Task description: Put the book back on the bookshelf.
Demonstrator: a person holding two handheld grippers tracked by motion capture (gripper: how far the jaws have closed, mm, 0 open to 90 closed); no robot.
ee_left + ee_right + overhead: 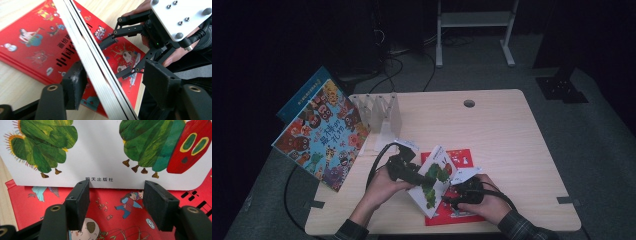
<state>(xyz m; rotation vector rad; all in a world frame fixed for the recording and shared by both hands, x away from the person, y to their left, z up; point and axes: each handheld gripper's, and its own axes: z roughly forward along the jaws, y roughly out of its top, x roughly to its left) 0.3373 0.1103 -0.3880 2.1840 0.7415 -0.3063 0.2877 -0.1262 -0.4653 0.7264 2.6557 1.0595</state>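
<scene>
A white picture book with a green caterpillar (434, 175) stands tilted on its edge over a red book (460, 156) that lies flat near the table's front edge. My left gripper (418, 177) straddles the white book's page edge (95, 67). One pad (75, 82) rests against the cover and the other pad (160, 82) stands well clear. My right gripper (455, 194) sits at the book's right side. Its jaws (117, 195) are open below the caterpillar cover (100, 152), above the red book (117, 207), with nothing pinched between them.
A large colourful picture book (324, 132) leans at the table's left edge. A clear slotted book rack (379, 112) stands behind it. A cable hole (469, 103) sits near the table's far edge. Bare wood (522, 145) lies to the right.
</scene>
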